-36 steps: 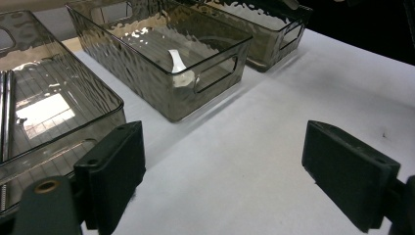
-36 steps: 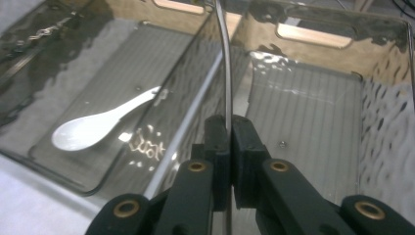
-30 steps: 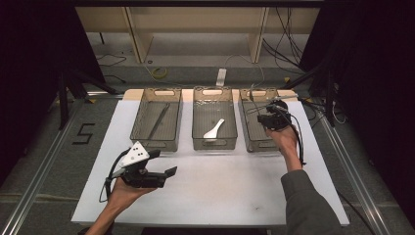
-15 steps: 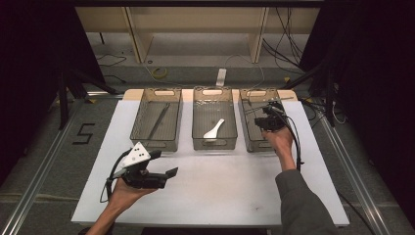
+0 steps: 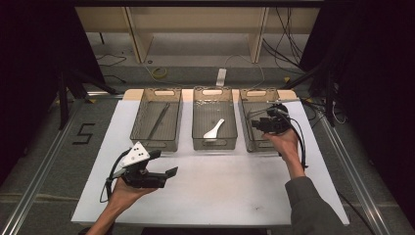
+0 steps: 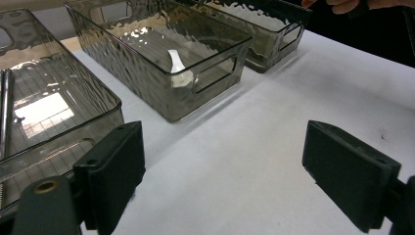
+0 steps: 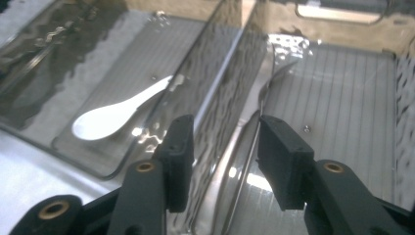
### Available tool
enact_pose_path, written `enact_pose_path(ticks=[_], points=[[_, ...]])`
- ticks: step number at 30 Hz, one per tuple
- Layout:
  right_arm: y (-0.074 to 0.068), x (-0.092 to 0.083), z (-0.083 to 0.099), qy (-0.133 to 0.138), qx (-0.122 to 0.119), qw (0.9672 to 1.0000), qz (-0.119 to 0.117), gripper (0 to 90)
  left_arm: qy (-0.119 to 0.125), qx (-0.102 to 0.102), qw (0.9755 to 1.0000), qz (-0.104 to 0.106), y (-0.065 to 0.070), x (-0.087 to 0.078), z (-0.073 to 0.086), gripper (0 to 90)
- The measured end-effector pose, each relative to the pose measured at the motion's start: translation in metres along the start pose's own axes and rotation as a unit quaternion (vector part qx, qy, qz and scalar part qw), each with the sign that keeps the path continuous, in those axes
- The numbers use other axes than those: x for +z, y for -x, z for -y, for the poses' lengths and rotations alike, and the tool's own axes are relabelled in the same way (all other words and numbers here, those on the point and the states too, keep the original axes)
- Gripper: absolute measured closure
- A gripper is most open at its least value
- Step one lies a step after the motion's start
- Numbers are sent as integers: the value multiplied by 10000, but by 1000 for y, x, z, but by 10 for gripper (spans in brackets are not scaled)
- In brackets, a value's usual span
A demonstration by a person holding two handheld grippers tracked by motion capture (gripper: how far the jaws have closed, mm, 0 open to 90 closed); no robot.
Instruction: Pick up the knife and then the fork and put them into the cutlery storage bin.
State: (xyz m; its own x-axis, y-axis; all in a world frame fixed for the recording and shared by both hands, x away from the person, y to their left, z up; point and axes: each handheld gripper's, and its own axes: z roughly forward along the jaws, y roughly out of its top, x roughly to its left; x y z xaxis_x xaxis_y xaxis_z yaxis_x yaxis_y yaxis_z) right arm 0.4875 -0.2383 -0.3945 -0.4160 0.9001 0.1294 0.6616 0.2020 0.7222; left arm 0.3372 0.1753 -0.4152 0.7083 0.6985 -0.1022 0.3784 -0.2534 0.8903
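My right gripper (image 5: 255, 123) hovers over the right smoky bin (image 5: 256, 94), held by a hand from the near side. Its jaws have just been opening and now stand apart (image 7: 222, 156), gripping nothing. Below them a shiny metal utensil (image 7: 264, 93) lies on the bin floor along the left wall. A white spoon (image 5: 214, 129) (image 7: 117, 112) rests in the middle bin (image 5: 214, 144). My left gripper (image 5: 164, 164) (image 6: 222, 176) is wide open and bare, low over the white table at the front left.
The left bin (image 5: 155, 143) holds a long thin metal utensil (image 5: 159, 120) (image 6: 6, 112). All three bins stand in a row at the back of the white tabletop (image 5: 225, 191). Cables and shelving lie beyond the table's far edge.
The right gripper has shifted slightly left and nearer over the right bin. The left hand and gripper have stayed where they were.
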Motion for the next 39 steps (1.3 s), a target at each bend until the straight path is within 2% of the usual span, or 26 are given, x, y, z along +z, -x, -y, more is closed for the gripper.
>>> enact_pose_path(ticks=[7,21,29,32,39], points=[[-12,-14,10,194,-174,9995,-205,431,43,-82,10000,35,-1,0,0,154],[-46,-40,36,673,-420,9947,-658,320,73,-199,9997,102,-2,-1,0,153],[-62,-57,62,943,-574,9895,-934,280,102,-221,9996,121,-2,-1,0,154],[-64,-61,74,1016,-546,9880,-1029,274,96,-215,9997,115,-2,-1,1,154],[-65,-72,101,1190,-650,9858,-995,249,138,-245,9995,164,-3,-4,1,154]])
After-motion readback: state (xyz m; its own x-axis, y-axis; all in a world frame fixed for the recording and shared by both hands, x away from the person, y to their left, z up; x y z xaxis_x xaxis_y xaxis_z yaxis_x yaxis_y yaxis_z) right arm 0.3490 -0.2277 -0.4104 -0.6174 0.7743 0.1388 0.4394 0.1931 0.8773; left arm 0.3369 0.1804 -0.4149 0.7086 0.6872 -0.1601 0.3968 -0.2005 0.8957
